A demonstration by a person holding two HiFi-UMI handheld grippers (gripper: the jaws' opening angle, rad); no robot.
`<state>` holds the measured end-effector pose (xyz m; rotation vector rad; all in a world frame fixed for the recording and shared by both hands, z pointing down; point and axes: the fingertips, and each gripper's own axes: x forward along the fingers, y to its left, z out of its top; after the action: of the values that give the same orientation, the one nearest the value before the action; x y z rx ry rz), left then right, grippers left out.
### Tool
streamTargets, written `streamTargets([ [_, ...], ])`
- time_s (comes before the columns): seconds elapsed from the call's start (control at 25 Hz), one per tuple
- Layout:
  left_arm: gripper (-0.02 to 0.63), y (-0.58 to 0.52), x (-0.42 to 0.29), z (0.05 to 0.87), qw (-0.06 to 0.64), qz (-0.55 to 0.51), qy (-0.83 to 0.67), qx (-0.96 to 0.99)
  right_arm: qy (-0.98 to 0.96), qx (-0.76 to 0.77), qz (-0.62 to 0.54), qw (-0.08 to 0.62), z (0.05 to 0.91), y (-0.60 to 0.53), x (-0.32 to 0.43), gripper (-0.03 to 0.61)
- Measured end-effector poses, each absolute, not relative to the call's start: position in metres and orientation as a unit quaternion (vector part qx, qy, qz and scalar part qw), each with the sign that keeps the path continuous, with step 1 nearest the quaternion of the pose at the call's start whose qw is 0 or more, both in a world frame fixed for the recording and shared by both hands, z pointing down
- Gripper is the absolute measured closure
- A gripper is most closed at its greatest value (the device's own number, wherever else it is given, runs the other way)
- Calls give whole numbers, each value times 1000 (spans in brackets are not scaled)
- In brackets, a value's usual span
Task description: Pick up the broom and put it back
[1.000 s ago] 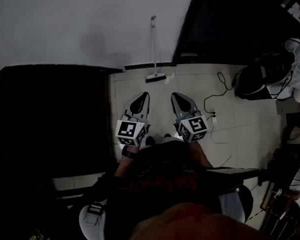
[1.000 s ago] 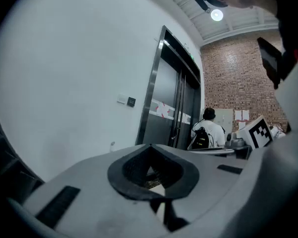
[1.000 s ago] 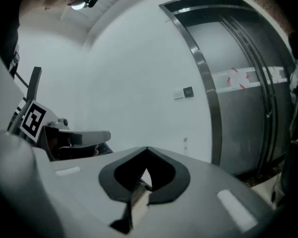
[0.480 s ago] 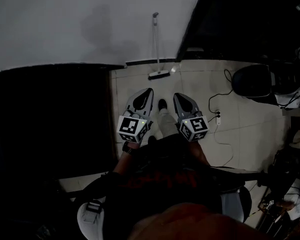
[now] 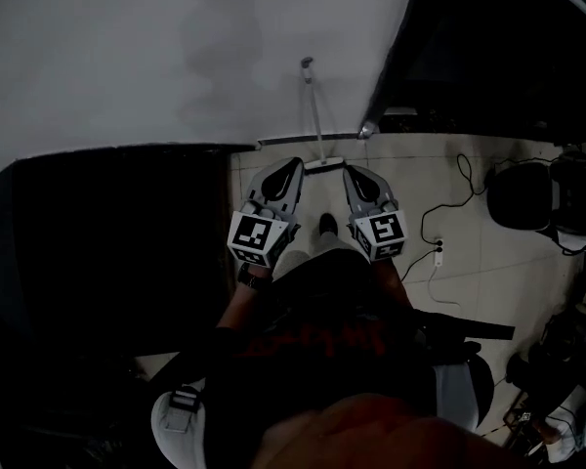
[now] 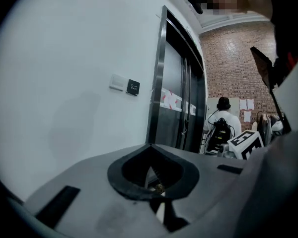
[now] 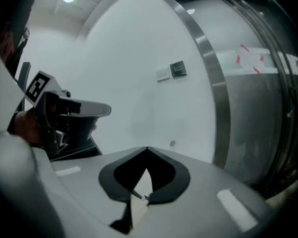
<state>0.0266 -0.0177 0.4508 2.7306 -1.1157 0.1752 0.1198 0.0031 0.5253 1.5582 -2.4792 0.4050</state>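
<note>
The broom (image 5: 314,115) leans upright against the white wall, its handle top at head height in the head view. Its pale head (image 5: 324,164) rests on the tiled floor at the wall's foot. My left gripper (image 5: 291,166) and right gripper (image 5: 353,172) point at the wall on either side of that head, apart from it. Both are shut and empty, with the tips meeting in the left gripper view (image 6: 149,146) and in the right gripper view (image 7: 147,148). A small knob (image 7: 172,143) shows on the wall just past the right jaws.
A steel-framed dark door (image 5: 488,57) stands to the right of the broom, and a black block (image 5: 107,242) fills the left. A cable and socket strip (image 5: 436,252) lie on the floor, beside dark bags (image 5: 527,193). Wall switches (image 6: 125,85). A person in white (image 6: 223,128) stands far off.
I have walked toward the wall. The broom has come closer, and its head now lies between the two gripper tips. Both grippers moved forward together and stayed shut.
</note>
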Motion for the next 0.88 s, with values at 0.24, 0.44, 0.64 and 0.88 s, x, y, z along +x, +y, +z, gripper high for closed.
streamTargets([
  [0.24, 609, -59, -10, 462, 127, 63, -418, 897, -839, 514, 140, 111, 545, -59, 93, 578],
  [0.44, 609, -88, -46, 479, 152, 72, -443, 880, -829, 524, 120, 156, 626, -127, 82, 575],
  [0.64, 610, -94, -81, 507, 175, 98, -482, 853, -803, 526, 179, 216, 730, -230, 80, 423],
  [0.88, 609, -81, -106, 540, 214, 134, -511, 822, -758, 523, 266, 286, 848, -313, 88, 398],
])
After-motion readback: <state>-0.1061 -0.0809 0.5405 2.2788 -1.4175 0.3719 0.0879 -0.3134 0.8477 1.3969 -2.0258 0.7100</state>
